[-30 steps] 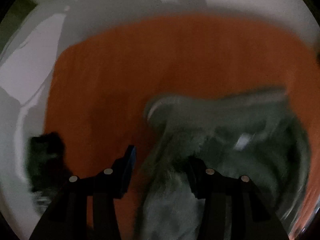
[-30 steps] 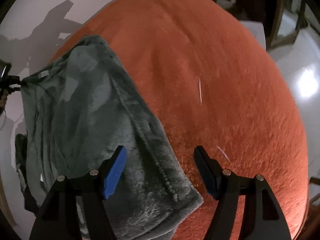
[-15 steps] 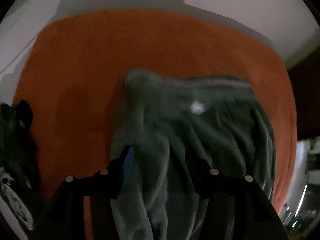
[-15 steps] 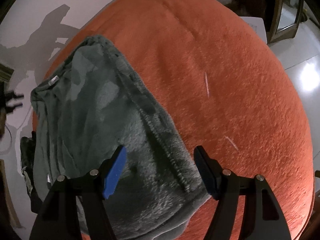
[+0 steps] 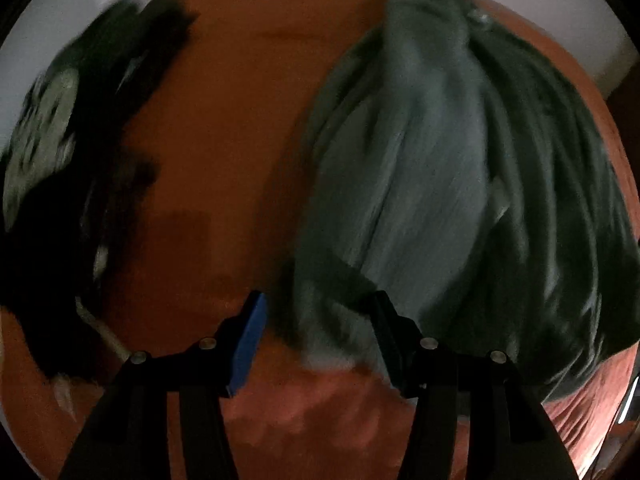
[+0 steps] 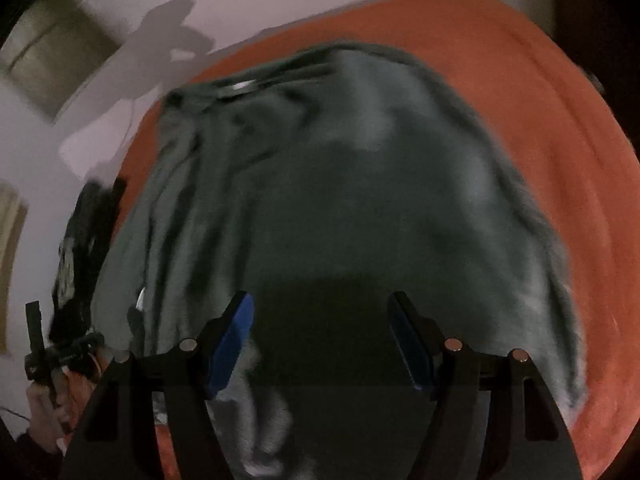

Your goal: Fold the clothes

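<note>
A grey-green fleece garment [image 5: 460, 168] lies spread on an orange blanket [image 5: 224, 152]. In the left wrist view it fills the right half, blurred by motion. My left gripper [image 5: 316, 320] points steeply down over the garment's near left edge, jaws open; fleece shows between the fingers but the pads do not press it. In the right wrist view the garment [image 6: 360, 184] fills the middle. My right gripper [image 6: 322, 320] hovers open above it, casting a dark shadow on the fleece, with nothing gripped.
A black garment with a pale print [image 5: 80, 140] lies at the blanket's left edge, also visible as a dark heap [image 6: 84, 248]. A person's hand [image 6: 40, 404] shows low left in the right wrist view. A pale wall [image 6: 260, 4] stands behind the orange blanket [image 6: 560, 152].
The left view swung left and dropped closer; the grey garment shifted to the right and the black garment grew large at left. The right gripper moved from the garment's right edge to over its middle.
</note>
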Available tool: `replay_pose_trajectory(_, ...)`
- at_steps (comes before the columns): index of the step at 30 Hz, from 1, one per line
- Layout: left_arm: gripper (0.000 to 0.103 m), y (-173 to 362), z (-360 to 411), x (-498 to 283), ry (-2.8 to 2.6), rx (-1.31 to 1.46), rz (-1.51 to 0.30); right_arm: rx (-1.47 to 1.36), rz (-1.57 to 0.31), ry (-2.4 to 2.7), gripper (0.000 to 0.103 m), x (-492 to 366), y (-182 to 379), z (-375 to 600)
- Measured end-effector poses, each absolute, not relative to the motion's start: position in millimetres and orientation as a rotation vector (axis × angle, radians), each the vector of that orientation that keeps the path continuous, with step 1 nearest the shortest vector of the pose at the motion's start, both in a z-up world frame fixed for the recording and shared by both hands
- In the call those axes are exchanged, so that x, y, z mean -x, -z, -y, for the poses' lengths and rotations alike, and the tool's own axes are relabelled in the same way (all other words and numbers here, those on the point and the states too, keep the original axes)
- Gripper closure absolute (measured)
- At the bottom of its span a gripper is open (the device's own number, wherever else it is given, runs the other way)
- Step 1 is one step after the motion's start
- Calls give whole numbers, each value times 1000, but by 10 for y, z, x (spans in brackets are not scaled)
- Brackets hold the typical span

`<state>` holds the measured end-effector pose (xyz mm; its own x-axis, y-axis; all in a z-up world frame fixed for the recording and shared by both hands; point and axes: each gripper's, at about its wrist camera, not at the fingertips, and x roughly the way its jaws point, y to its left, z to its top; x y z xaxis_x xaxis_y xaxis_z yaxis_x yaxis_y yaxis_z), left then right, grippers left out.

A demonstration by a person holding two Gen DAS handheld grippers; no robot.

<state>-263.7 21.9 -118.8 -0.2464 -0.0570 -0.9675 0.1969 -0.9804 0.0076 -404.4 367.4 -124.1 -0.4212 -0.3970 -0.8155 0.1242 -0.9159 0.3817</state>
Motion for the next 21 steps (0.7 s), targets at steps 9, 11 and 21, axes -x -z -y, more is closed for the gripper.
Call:
replay_pose_trajectory(9,48,1543,-162,1941,2292,-1775,-484,-1350,-42,2045,33,3739,1349,-1764)
replay_pose_trajectory(11,48,1573,-210,1937,2324,-1749,-555,-1357,-98,1997,33,3655,1411,-1542)
replay_pose_trajectory(21,47,1636,-61,2347,2474,-1625,-886,-1489,-136,2061,33,3633,1591,-1639)
